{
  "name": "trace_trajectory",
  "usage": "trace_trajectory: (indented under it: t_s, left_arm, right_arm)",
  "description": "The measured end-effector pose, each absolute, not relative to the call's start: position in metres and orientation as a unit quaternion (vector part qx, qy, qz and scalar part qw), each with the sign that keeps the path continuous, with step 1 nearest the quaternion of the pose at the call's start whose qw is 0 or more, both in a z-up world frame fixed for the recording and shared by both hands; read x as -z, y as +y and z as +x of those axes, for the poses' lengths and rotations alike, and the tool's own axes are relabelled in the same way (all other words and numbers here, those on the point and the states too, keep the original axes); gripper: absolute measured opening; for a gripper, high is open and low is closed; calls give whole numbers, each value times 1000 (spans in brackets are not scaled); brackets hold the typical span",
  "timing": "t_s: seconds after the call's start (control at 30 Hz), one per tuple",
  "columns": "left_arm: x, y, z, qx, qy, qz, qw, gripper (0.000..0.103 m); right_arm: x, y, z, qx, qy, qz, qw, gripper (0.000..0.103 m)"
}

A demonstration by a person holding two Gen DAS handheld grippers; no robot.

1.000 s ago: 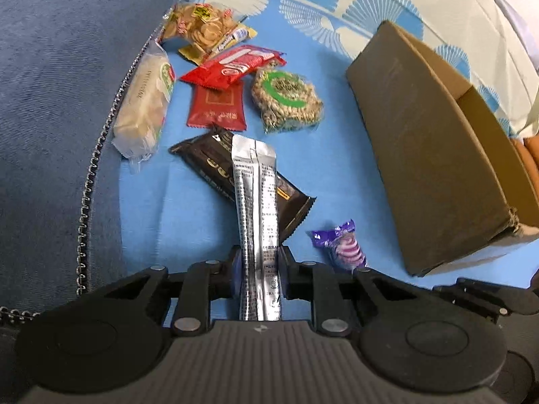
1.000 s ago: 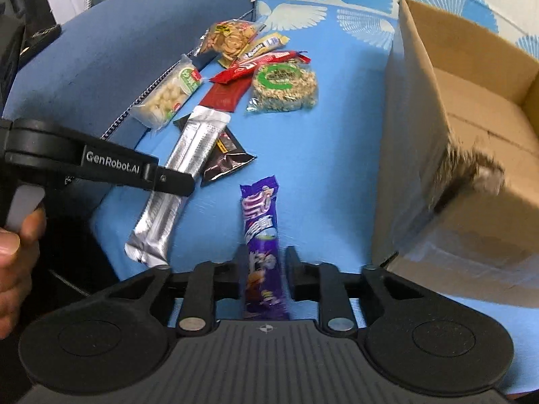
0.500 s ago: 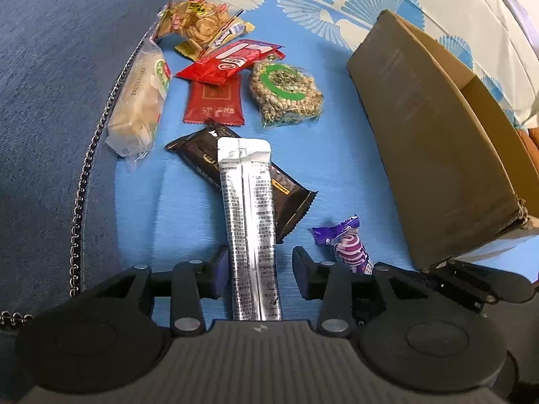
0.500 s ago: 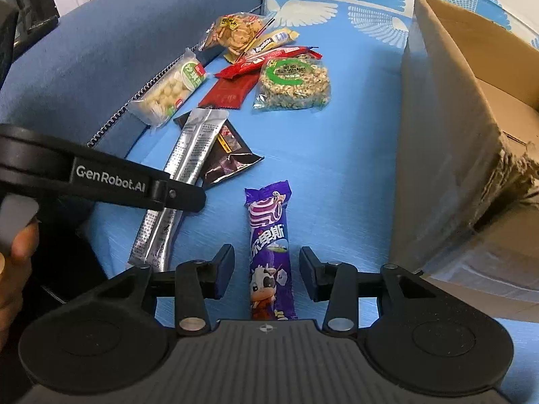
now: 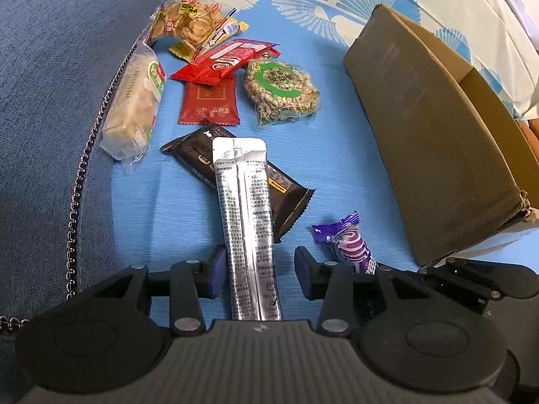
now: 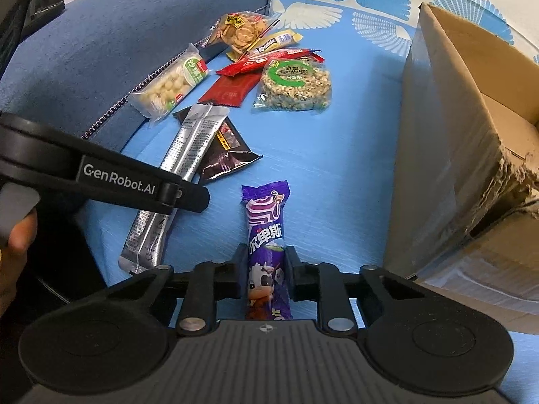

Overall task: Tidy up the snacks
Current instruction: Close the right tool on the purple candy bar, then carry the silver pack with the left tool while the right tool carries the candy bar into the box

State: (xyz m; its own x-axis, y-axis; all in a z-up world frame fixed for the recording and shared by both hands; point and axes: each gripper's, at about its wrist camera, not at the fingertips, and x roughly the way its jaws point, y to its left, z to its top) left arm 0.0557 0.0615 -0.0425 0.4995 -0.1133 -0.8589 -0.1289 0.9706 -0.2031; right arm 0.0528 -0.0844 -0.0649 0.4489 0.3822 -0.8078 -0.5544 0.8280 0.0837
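Purple candy bar (image 6: 267, 252) clamped between right gripper (image 6: 264, 267) pads, lying on blue cloth (image 6: 337, 155) just beside the cardboard box (image 6: 471, 134). Lift straight up, clear the box wall, drop inside. Left gripper (image 5: 256, 271) fingers apart around the silver stick pack (image 5: 247, 222), pads not touching; centre on the pack, close firmly, lift without dragging the black wrapper (image 5: 286, 198) it overlaps. Farther off: red packets (image 5: 210, 101), oat round (image 5: 283, 92), cracker bags by the sofa arm, well apart from the box.

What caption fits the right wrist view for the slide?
Right gripper shut on purple candy bar, silver sachet beside it, cardboard box at right.
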Motion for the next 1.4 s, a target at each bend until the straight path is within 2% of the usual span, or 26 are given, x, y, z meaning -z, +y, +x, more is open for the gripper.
trace_trajectory:
  t_s: [0.2, 0.33, 0.77, 0.87, 1.33, 1.4]
  left_arm:
    - [42, 59, 56, -6, 501, -114, 858, 45]
    - [41, 59, 56, -7, 502, -109, 858, 32]
    - [31, 59, 49, -8, 470, -107, 876, 19]
    - [28, 60, 46, -9, 457, -108, 883, 7]
    - [29, 65, 48, -21, 459, -119, 880, 7]
    - [31, 64, 50, -19, 464, -118, 878, 11]
  right_arm:
    - [64, -85, 52, -275, 445, -96, 847, 22]
    - [65, -84, 52, -276, 451, -99, 843, 23]
    - [54, -86, 47, -279, 420, -102, 857, 19]
    - [44, -88, 46, -280, 403, -98, 866, 18]
    - [13, -99, 50, -281, 361, -61, 887, 18]
    - [11, -102, 49, -282, 358, -56, 888, 18]
